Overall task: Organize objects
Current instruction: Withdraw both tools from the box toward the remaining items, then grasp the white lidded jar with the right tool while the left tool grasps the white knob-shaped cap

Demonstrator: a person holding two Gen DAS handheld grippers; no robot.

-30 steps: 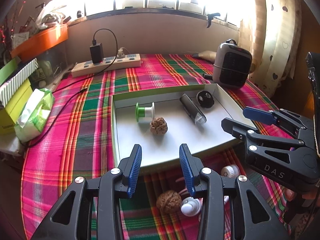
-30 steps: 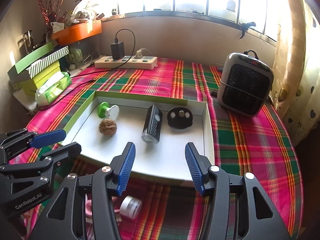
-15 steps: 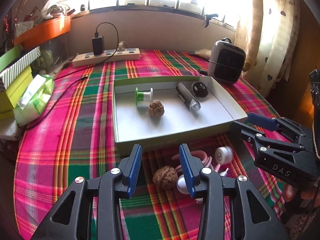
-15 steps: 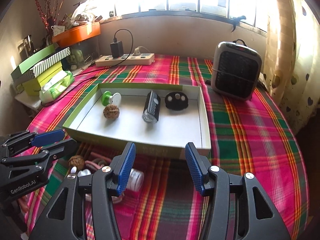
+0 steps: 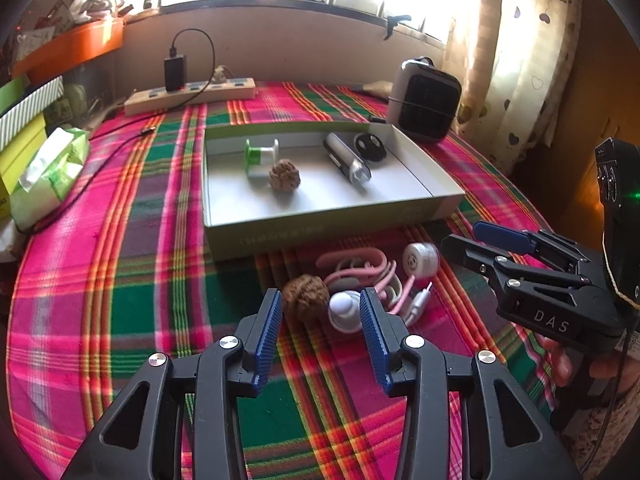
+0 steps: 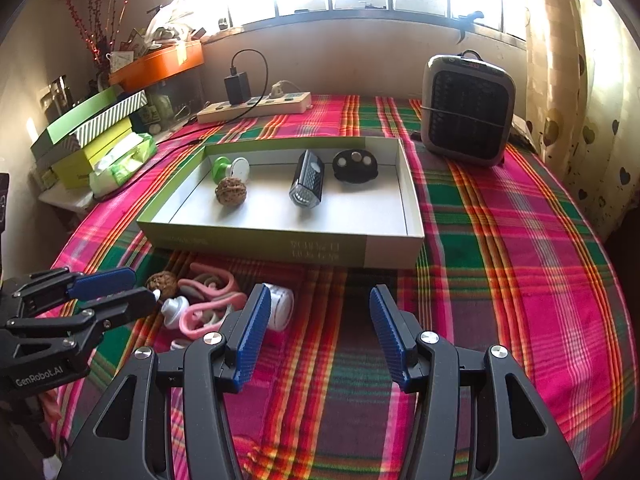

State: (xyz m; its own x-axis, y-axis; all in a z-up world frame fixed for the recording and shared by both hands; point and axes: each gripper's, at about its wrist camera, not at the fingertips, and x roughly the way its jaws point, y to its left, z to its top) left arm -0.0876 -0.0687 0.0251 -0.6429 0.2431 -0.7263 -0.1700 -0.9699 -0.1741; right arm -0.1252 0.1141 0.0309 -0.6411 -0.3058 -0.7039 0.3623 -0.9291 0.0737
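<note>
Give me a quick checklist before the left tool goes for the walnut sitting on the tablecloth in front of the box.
1. Left tool empty, jaws opening: ok.
2. Walnut on the cloth lined up: not ok, it sits near the left finger, off centre.
3. Room around the walnut: not ok, a white knob piece lies right beside it, also within the gap, with the pink cord behind.
4. Right tool out of the way: ok, open, empty, off to the side.
5. Free space in the box: ok, bare floor in front of the walnut already inside.
6. Contact with the walnut: cannot tell.
</note>
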